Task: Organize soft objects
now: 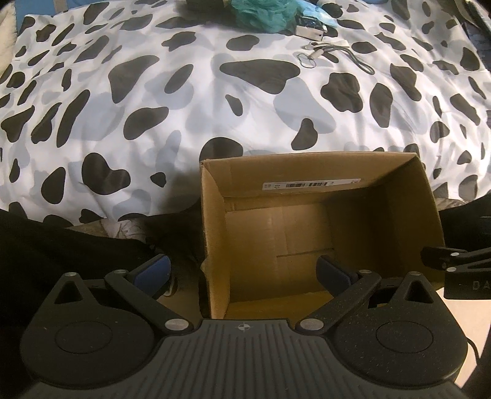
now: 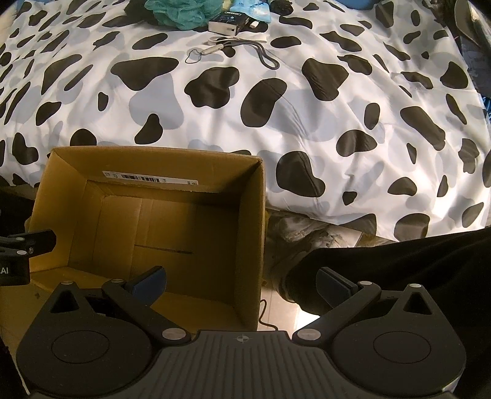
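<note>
Hovering low at the near edge of the bed, both grippers released, nothing between the fingers

- left gripper (image 1: 242, 271): jaws spread wide, straddling the left wall of the cardboard box (image 1: 319, 233); right finger hangs over the box interior, left finger outside it
- right gripper (image 2: 242, 280): jaws likewise spread and empty, straddling the box's right wall; its left finger over the box, right finger over dark cloth beside it
- box stands open-topped against the bed's near edge, between the two grippers; nothing visible inside, barcode label on its far inner wall
- bed (image 1: 153, 101), cow-print cover, runs away from the box; broad middle stretch bare
- teal soft bundle (image 2: 178, 12), crumpled, lies at the far edge of the bed, well apart from both grippers, straight ahead and slightly left in the right wrist view, ahead and slightly right in the left wrist view (image 1: 264, 15); no clear long axis, just a loose heap
- just beside it: small dark carton (image 2: 227, 23), a grey lanyard (image 2: 260, 50) trailing toward the near side

Judgement: sorting not yet begun. Bundle sits roughly centred between the arms, neither plainly nearer; either must reach the bed's full depth, then carry back to the box
</note>
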`<state>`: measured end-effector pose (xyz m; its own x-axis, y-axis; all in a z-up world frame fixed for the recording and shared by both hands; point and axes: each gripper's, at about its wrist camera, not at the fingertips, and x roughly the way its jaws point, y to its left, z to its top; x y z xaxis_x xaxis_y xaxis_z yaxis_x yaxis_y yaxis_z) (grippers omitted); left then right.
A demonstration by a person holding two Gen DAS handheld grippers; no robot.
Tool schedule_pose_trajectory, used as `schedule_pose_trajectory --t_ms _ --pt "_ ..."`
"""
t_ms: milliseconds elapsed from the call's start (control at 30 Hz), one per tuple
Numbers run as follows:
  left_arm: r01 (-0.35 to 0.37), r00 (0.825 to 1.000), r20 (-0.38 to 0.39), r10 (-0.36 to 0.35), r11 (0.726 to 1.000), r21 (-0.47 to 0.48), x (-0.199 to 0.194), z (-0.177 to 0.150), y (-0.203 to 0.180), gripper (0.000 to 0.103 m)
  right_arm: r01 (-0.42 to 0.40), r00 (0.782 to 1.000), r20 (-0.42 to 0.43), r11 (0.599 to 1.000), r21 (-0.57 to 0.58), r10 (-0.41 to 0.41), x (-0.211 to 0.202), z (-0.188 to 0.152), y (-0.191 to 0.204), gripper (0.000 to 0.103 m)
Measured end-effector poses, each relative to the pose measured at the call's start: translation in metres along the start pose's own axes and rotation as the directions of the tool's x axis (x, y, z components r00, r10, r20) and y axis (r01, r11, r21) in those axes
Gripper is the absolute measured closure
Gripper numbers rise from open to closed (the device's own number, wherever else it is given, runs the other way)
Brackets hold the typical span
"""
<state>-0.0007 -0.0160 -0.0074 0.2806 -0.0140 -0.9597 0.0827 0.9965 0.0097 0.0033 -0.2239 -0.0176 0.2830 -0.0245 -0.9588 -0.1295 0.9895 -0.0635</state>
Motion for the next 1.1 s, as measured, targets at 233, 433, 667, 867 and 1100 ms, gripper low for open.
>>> schedule_pose_trajectory --t_ms 233,433,667,867,1100 --pt "0.028 1.0 -0.003 -0.028 1.0 -0.003 0.0008 0.0005 -0.0012 0.0 0.003 1.0 -0.004 1.0 -0.002 -0.003 0.0012 -0.0011 0.0006 0.0" --pt "0.04 0.999 0.0 -0.04 0.999 -0.007 0.0008 0.0009 -0.0005 0.0 0.002 1.0 -0.005 1.0 -0.003 -0.002 0.0017 -0.0008 0.0005 0.0" --pt "0.051 0.999 0.009 -0.051 0.999 -0.004 -0.001 0.0011 -0.0007 0.0 0.002 1.0 -0.003 1.0 -0.002 -0.002 0.0017 -0.0005 0.0008 0.0" --pt "0.072 0.997 0.022 -0.071 0.997 -0.014 -0.0029 0.0014 0.0005 0.0 0.001 1.0 -0.001 1.0 -0.001 -0.001 0.0013 -0.0001 0.0006 0.0" --pt "0.088 0.995 0.036 -0.088 0.996 0.0 -0.0049 0.001 -0.0021 0.0 0.0 1.0 0.002 1.0 0.0 0.0 0.0001 0.0004 -0.0003 0.0"
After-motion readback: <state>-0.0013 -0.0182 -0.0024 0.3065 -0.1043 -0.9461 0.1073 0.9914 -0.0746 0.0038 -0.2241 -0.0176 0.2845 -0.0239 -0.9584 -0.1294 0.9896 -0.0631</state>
